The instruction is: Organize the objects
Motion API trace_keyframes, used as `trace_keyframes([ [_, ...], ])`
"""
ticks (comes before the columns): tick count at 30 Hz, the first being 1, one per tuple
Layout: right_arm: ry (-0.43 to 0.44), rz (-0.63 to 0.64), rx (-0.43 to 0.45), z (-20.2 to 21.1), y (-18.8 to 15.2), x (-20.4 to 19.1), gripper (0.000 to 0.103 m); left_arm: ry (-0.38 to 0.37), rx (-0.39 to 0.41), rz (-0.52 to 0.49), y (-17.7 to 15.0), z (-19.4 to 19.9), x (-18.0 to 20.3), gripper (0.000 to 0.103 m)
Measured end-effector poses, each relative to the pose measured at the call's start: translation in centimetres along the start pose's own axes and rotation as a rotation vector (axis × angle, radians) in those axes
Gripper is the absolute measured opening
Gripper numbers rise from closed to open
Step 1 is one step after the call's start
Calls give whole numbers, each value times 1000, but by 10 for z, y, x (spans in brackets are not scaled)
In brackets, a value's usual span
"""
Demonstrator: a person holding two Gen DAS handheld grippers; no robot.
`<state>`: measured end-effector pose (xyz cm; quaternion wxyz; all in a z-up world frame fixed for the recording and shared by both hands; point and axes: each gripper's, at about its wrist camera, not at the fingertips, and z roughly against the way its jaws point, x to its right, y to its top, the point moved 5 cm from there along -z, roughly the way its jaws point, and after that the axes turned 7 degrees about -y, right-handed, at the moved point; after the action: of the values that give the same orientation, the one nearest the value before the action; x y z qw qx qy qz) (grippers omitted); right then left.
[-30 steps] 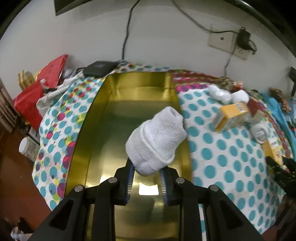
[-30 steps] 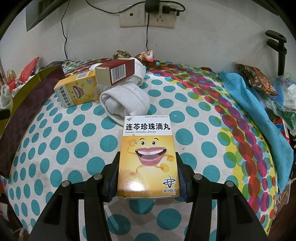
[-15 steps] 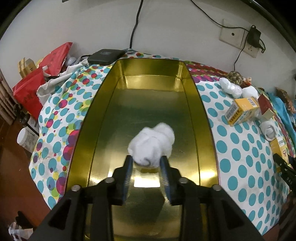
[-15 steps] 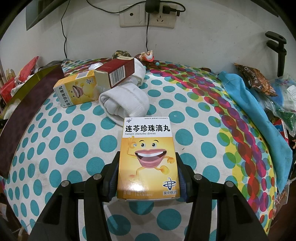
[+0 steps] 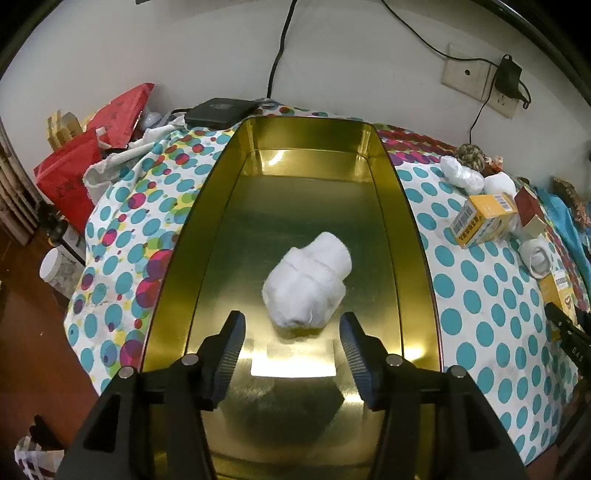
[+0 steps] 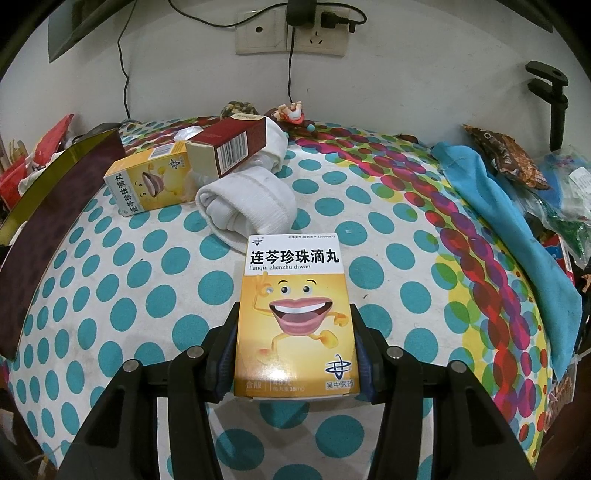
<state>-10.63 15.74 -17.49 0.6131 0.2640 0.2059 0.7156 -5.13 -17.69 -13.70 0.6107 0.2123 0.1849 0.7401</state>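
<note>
A rolled white sock (image 5: 308, 282) lies on the floor of the long gold tin tray (image 5: 413, 236). My left gripper (image 5: 291, 334) hovers just behind it; its jaws are opening and the sock lies free ahead of the fingertips, touching neither pad. My right gripper (image 6: 295, 350) is shut on a yellow medicine box (image 6: 295, 314) with a smiling cartoon mouth, held above the dotted tablecloth (image 6: 110, 295). Behind it lie another rolled white sock (image 6: 247, 203), a second yellow box (image 6: 147, 182) and a dark red box (image 6: 229, 149).
The tray's dark outer wall (image 6: 44, 229) stands at the left of the right wrist view. A blue cloth (image 6: 509, 221) and snack packets (image 6: 506, 155) crowd the right edge. Red bags (image 5: 74, 166) and a black device (image 5: 218, 110) sit left of the tray. Wall sockets (image 6: 291, 33) with cables are behind.
My left gripper's jaws spread apart and let go of the white sock, which dropped onto the tray floor. The right gripper and its yellow box have stayed still.
</note>
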Motion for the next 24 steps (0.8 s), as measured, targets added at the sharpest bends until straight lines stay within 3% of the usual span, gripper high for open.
trace_keyframes([
  [11, -26, 13, 21, 23, 3, -9, 49, -3, 32, -22, -3, 15, 2, 60],
  [17, 62, 70, 84, 54, 25, -50, 49, -6, 51, 4, -7, 28, -8, 60],
  [24, 233, 167, 138, 83, 49, -138, 49, -16, 71, 32, -10, 44, -24, 60],
])
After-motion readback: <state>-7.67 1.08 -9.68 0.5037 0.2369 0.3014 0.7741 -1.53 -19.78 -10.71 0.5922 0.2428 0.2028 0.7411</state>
